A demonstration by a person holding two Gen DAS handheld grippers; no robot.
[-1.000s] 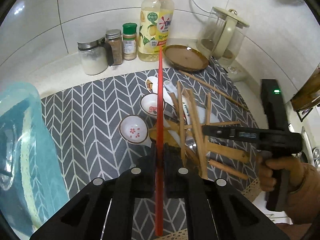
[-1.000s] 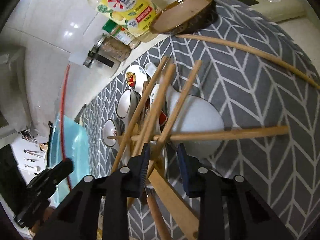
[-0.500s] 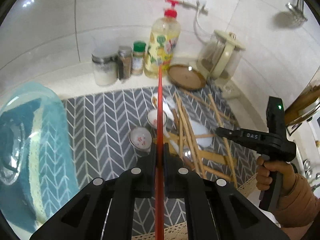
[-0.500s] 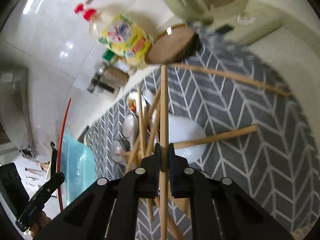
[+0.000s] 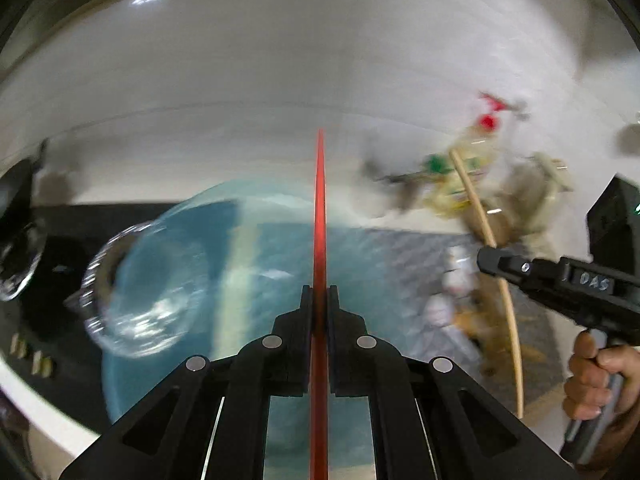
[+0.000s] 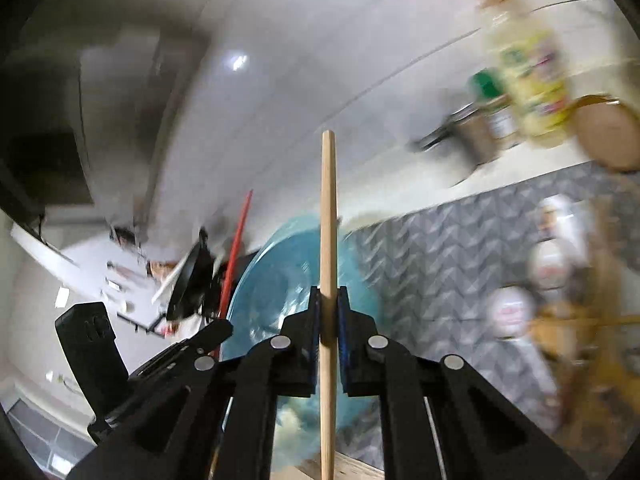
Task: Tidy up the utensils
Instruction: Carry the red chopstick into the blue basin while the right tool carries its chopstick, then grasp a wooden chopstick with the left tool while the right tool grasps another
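Note:
My left gripper (image 5: 319, 294) is shut on a red chopstick (image 5: 320, 208) that points straight ahead over a blue glass tray (image 5: 256, 248). My right gripper (image 6: 329, 296) is shut on a wooden chopstick (image 6: 328, 216) that stands upright between its fingers, also above the blue tray (image 6: 280, 272). The right gripper and its wooden chopstick (image 5: 480, 224) show at the right of the left wrist view. The left gripper and the red chopstick (image 6: 236, 248) show at the lower left of the right wrist view. Blurred wooden chopsticks and white ceramic spoons (image 6: 516, 312) lie on the grey chevron mat (image 6: 432, 248).
A yellow detergent bottle (image 6: 528, 64), spice jars (image 6: 488, 120) and a brown dish (image 6: 604, 136) stand along the tiled back wall. A clear glass lid (image 5: 132, 288) lies over the tray's left side. A dark stovetop (image 5: 36, 280) is left of the tray.
Both grippers have swung left from the utensil pile toward the blue tray, each carrying its chopstick. The right gripper closed on the wooden chopstick during the last second. The views are now motion-blurred.

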